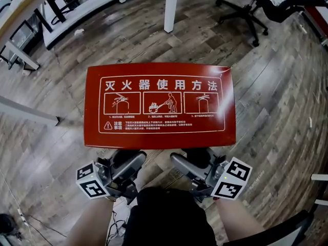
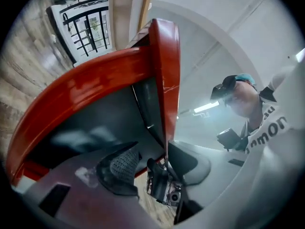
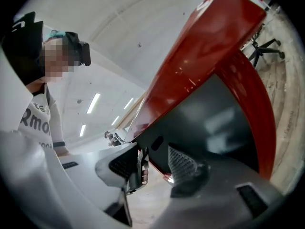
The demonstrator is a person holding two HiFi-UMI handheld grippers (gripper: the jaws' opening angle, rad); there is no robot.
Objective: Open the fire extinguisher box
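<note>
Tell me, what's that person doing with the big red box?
A person stands over a red fire extinguisher box on the wooden floor, holding a gripper in each hand. The left gripper and the right gripper are both at the near edge of its lid. Their jaws are wide apart with the lid's edge in between, not squeezing it. From above, the lid looks flat.

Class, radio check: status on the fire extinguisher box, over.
Left gripper open, right gripper open. Box's red lid: near edge between both jaws, ungripped. No obstruction seen.
</note>
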